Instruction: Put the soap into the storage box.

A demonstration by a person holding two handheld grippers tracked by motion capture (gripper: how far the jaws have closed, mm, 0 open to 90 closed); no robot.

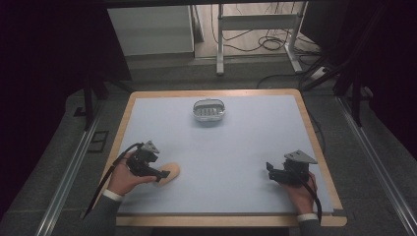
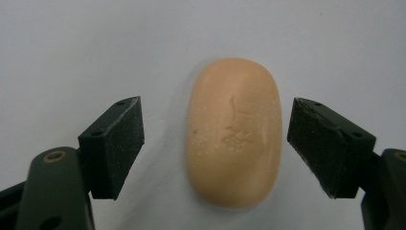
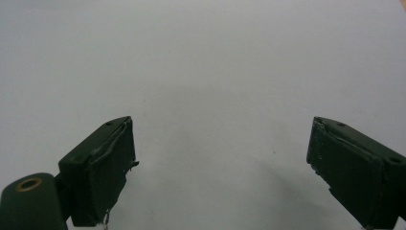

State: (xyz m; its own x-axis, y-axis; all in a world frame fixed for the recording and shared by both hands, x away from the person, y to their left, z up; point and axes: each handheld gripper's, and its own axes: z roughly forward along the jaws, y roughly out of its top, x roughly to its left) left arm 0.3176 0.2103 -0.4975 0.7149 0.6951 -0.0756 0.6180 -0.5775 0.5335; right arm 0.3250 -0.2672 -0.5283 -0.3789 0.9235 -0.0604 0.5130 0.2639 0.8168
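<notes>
A peach-coloured oval bar of soap [image 2: 233, 134] lies flat on the pale blue table top, near the front left [image 1: 168, 172]. My left gripper [image 1: 162, 174] is open, and in the left gripper view [image 2: 215, 143] its jaws stand either side of the soap with a gap on each side, not touching it. My right gripper [image 1: 270, 169] rests near the front right of the table. In the right gripper view [image 3: 220, 163] its jaws are wide apart over bare table, with nothing between them.
A small metal soap dish [image 1: 209, 110] with a ribbed insert stands at the back middle of the table [image 1: 236, 147]. A wooden rim runs round the table. Beyond it are a desk frame and cables on the floor.
</notes>
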